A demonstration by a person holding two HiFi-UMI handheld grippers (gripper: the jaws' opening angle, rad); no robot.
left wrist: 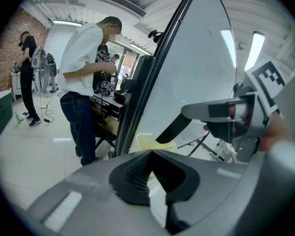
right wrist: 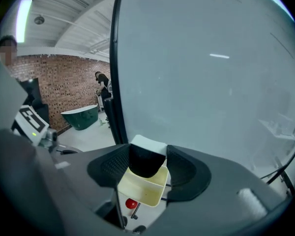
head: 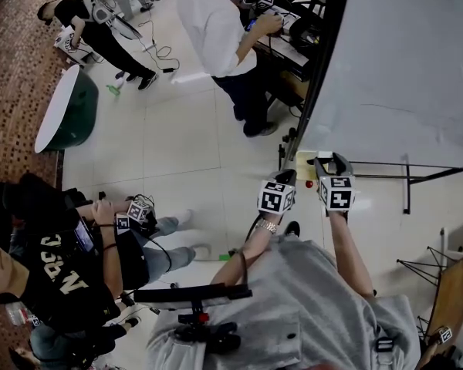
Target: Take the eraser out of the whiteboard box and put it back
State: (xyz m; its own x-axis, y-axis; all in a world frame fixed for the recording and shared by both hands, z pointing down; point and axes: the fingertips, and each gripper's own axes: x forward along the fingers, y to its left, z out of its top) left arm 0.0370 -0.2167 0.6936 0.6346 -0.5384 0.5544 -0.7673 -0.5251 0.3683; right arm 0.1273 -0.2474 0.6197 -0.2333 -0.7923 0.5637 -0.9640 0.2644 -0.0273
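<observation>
You're gripping the eraser (right wrist: 146, 156) w/ the right gripper (right wrist: 147, 164), pads pressing on its two sides, white back turned toward the whiteboard (right wrist: 211, 82) at 12 o'clock. It's hanging just clear of the whiteboard box (right wrist: 124, 185), which is sitting at 6 o'clock under it. The eraser is prob. handling light: stiff back, soft dark felt giving a bit under the pads. You're best taking it across the short width, mid-length, w/o squeezing hard. The box is pale yellow and open-topped, showing nothing inside as far as it's visible. A small red round thing (right wrist: 131, 204) is sitting at 7 o'clock, outside it. The left gripper (left wrist: 150, 173) is hovering clenched on nothing, at 9 o'clock of the right.
</observation>
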